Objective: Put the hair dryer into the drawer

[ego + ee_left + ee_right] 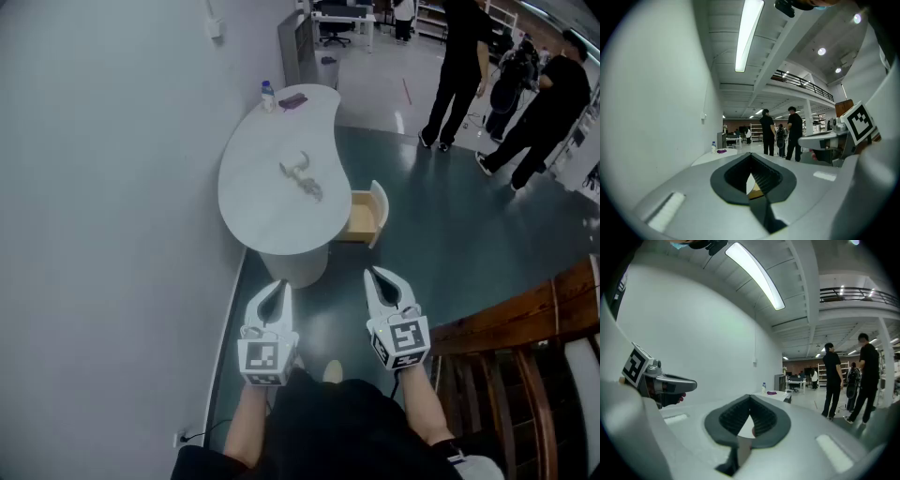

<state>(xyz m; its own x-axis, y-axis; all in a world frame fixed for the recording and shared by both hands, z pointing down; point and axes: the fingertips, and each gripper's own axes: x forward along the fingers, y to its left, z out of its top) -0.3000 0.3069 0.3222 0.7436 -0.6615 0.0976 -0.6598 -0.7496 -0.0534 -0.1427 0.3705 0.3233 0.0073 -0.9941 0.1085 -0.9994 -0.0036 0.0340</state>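
1. The drawer [362, 216] stands pulled out at the right side of the white worktop [258, 211]. Only its pale wooden inside shows, and its white front panel faces away from the pedestal.
2. The hair dryer [302, 176] lies on the worktop near its middle, outside the drawer. It is a small grey shape, too small to make out in detail.
3. A bottle [267, 95] and a purple item [292, 100] sit at the far end of the worktop, just beside each other.
4. The left gripper [277, 284] has its fingers [259, 307] together with the tips meeting. They hold nothing and touch nothing. In the left gripper view, the slit behind the tips shows only a sliver of the worktop and the drawer.
5. The right gripper [375, 274] also has its fingers [385, 292] pressed together at the tips. It too is empty and touches nothing.
6. The 2 grippers are held side by side in front of the person's body, close to level. Both point toward the worktop and are well apart from it. Their marker cubes face up, and a bare forearm leads back from each.
7. 2 people in black [459, 70] stand on the floor far off to the right. A wooden chair [525, 328] is close by at the lower right.
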